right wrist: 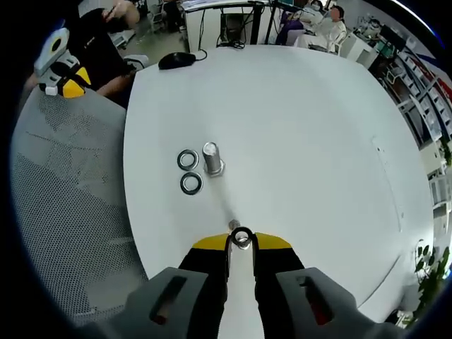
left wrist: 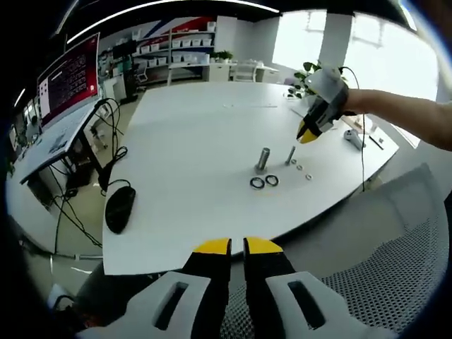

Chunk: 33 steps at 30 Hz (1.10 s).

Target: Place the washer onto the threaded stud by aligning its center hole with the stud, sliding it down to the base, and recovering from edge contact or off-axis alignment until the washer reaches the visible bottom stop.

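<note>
The right gripper [right wrist: 241,239] pinched a washer [right wrist: 241,237] above the counter [right wrist: 304,127]; next, centring it over the stud [left wrist: 291,155]; left gripper [left wrist: 237,245] jaws pressed together

Left gripper view faces the table [left wrist: 191,141] from afar; right gripper view hovers close above it.

Small steel washer [right wrist: 241,237] pinched edge-on; threaded stud [right wrist: 234,225] upright, just beyond.

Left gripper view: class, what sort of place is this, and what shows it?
Probably an office or lab workroom: a large white table, a wall screen, shelves of boxes and a computer mouse.
</note>
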{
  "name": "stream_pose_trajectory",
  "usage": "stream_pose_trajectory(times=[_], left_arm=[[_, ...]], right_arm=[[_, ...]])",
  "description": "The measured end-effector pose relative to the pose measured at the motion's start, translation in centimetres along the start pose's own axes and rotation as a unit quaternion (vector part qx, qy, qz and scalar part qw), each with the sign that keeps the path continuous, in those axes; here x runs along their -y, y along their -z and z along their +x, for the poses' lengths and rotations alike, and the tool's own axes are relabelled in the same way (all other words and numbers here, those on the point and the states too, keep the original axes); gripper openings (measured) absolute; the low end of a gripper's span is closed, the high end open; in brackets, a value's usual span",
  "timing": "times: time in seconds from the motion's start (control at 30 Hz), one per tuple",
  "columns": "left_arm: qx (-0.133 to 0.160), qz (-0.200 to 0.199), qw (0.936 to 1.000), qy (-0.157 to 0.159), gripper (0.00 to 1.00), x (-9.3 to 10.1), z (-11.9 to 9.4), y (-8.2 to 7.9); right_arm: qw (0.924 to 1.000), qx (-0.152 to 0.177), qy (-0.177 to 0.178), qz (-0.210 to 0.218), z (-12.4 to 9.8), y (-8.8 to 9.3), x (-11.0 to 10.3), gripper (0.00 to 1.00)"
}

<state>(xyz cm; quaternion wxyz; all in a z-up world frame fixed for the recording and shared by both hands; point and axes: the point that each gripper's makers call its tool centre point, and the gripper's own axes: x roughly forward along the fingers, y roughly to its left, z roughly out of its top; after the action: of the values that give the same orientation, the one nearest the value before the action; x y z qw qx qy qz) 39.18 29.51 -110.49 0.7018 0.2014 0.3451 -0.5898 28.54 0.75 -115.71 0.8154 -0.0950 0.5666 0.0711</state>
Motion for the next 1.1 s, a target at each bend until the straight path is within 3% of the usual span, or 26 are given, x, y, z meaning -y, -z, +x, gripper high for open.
stream_pose_trajectory(times=[0.6,1.1], left_arm=[[-0.002,0.006,0.9999,0.013,0.01,0.4,0.0,0.1],[-0.009,0.011,0.9998,0.014,0.01,0.4,0.0,0.3]], right_arm=[[0.9999,0.001,-0.002,0.012,-0.1,0.0,0.5,0.14],[0.9995,-0.016,-0.026,0.002,1.2,0.0,-0.6,0.14]])
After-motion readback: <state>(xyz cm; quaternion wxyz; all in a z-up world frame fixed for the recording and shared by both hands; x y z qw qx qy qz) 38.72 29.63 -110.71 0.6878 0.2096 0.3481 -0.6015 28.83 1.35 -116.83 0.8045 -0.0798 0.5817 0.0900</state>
